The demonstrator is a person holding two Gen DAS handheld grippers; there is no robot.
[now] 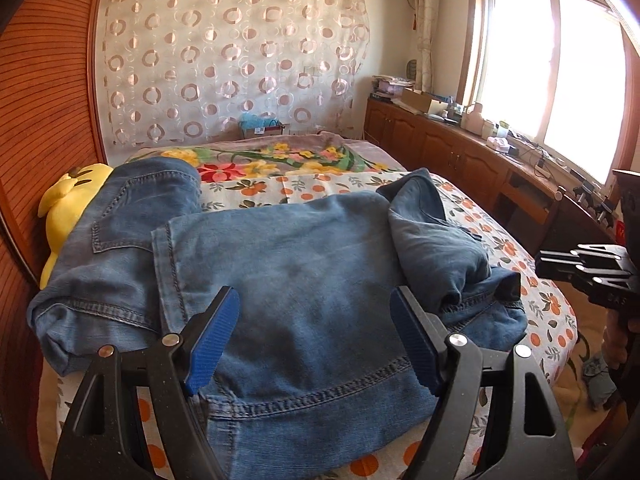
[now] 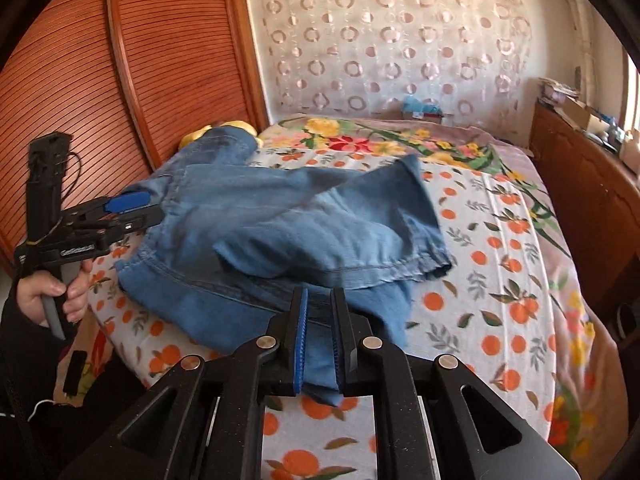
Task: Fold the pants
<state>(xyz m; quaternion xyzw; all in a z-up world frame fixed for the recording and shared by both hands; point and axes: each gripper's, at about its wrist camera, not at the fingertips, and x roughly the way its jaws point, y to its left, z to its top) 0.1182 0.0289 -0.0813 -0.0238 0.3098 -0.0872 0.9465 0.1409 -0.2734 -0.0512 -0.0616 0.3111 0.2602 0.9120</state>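
Blue denim pants [image 1: 300, 256] lie crumpled across the bed, waist end to the left over a yellow plush toy, one leg end bunched at the right. My left gripper [image 1: 315, 294] hovers over the near leg hem, jaws wide open with nothing between its fingers; it also shows at the left of the right wrist view [image 2: 132, 204], held by a hand. My right gripper [image 2: 319, 294] stands at the pants' [image 2: 280, 216] near right corner, jaws a narrow gap apart. A fold of denim lies between the pads without being pinched.
The bed sheet [image 2: 500, 280] has an orange-fruit print; a floral blanket [image 1: 280, 160] covers the far end. A yellow plush toy [image 1: 68, 208] sits by the slatted wooden wardrobe [image 2: 168, 60] on the left. A cluttered wooden cabinet [image 1: 460, 148] runs under the window at the right.
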